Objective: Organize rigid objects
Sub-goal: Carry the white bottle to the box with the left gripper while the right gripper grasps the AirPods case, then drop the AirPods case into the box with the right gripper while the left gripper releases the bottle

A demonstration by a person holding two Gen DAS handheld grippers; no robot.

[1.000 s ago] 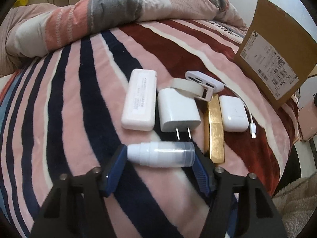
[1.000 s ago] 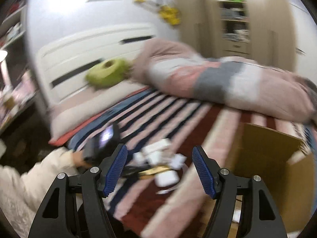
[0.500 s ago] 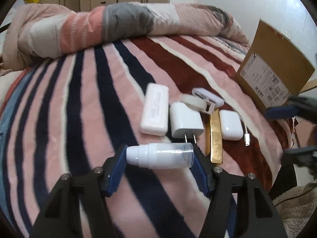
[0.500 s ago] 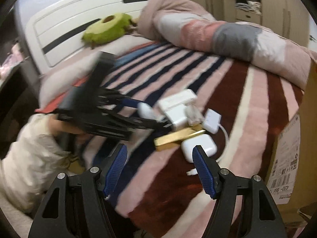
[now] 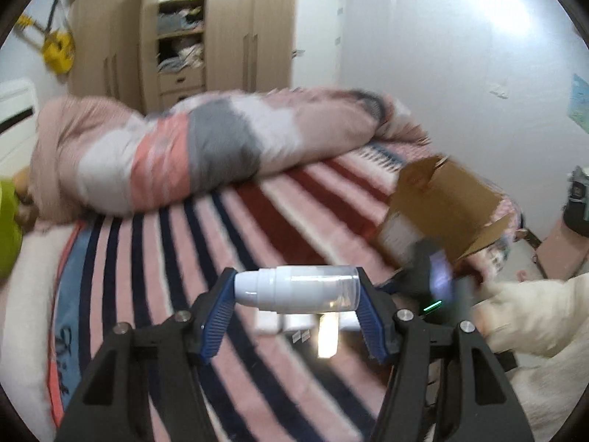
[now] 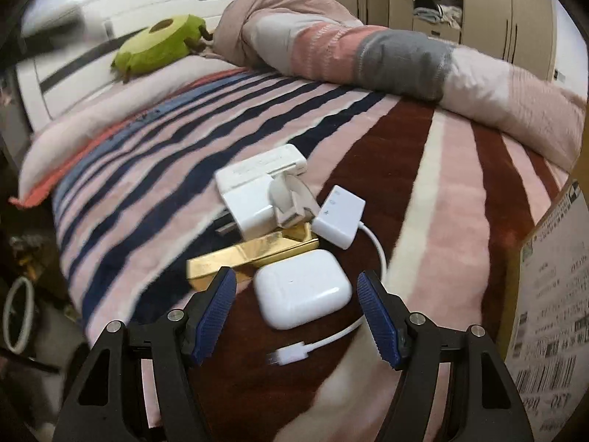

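Note:
My left gripper (image 5: 296, 293) is shut on a white spray bottle (image 5: 298, 287) with a clear cap, held sideways high above the striped bed. My right gripper (image 6: 296, 307) is open, its jaws on either side of a white earbuds case (image 6: 302, 287) lying on the blanket. Just beyond it lie a gold bar (image 6: 250, 254), a white charger plug (image 6: 250, 206), a white power bank (image 6: 261, 167), a tape roll (image 6: 287, 195) and a white USB hub (image 6: 338, 217) with its cable (image 6: 316, 346). In the left wrist view these items are blurred under the bottle.
An open cardboard box (image 5: 441, 206) stands at the bed's right side; its labelled wall (image 6: 552, 287) is close to my right gripper. A rolled duvet (image 6: 368, 51) lies across the far bed. A green plush (image 6: 158, 44) sits by the headboard. A wardrobe (image 5: 184, 29) stands behind.
My left gripper rose well above the bed with the bottle, tilting toward the room. My right gripper came down to the items and now straddles the earbuds case.

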